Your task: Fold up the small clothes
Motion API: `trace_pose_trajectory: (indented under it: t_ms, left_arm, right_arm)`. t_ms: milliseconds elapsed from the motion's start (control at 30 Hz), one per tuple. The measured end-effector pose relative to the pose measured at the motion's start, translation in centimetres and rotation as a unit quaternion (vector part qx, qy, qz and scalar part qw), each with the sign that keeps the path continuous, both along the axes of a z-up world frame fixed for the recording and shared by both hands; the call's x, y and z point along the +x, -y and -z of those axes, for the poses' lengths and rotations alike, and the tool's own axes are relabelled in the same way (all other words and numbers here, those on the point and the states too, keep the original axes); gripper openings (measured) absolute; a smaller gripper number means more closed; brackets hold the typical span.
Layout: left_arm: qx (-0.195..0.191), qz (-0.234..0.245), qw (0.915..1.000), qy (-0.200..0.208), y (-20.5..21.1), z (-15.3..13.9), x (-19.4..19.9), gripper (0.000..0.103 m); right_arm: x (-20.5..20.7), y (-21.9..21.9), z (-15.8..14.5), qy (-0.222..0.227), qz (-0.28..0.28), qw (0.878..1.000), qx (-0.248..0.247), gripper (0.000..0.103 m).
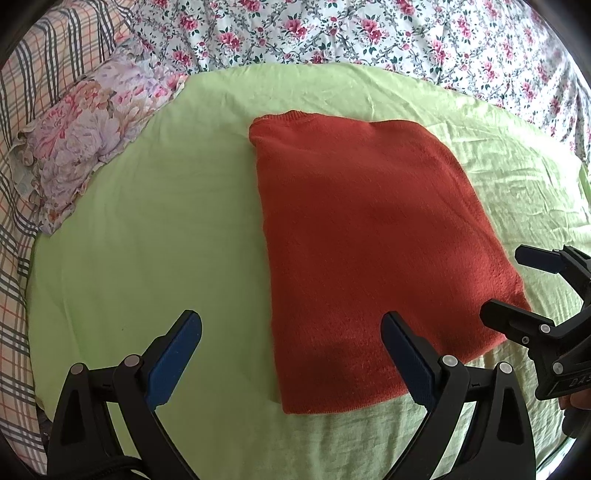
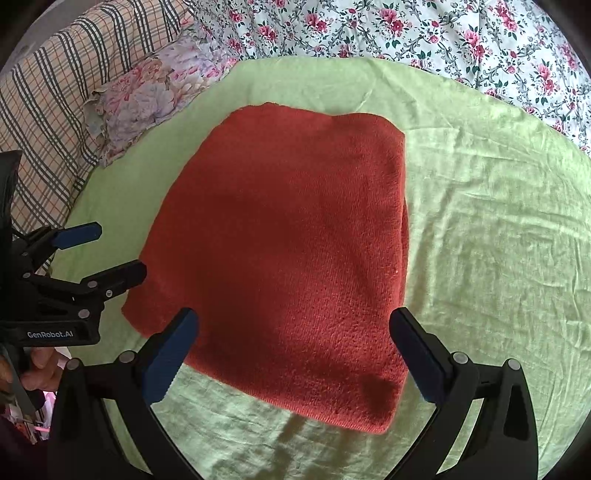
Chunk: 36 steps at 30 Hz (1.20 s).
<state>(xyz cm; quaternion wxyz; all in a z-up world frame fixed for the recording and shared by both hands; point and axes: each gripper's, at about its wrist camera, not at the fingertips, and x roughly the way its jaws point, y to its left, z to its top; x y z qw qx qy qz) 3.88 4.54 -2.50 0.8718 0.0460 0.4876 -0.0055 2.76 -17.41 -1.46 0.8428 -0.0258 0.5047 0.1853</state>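
A rust-red knitted sweater (image 1: 362, 236) lies folded into a flat rectangle on a light green sheet (image 1: 147, 229); it also shows in the right wrist view (image 2: 280, 243). My left gripper (image 1: 291, 354) is open and empty, hovering above the sweater's near left edge. My right gripper (image 2: 293, 354) is open and empty above the sweater's near edge. The right gripper also shows at the right edge of the left wrist view (image 1: 517, 284), open. The left gripper shows at the left edge of the right wrist view (image 2: 110, 251), open.
A floral pillow (image 1: 88, 147) lies at the green sheet's far left. A plaid blanket (image 1: 22, 184) runs along the left side. A white floral bedsheet (image 1: 369, 33) lies behind. The green sheet (image 2: 498, 229) is wrinkled on the right.
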Motion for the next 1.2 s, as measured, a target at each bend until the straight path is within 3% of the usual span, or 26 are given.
trace_pose_trajectory:
  t_ms: [1200]
  left_arm:
    - [-0.008,-0.001,0.9999,0.008,0.2,-0.5,-1.0,0.098]
  right_arm:
    - [-0.2,0.6,0.1,0.000,0.017,1.000,0.003,0.103]
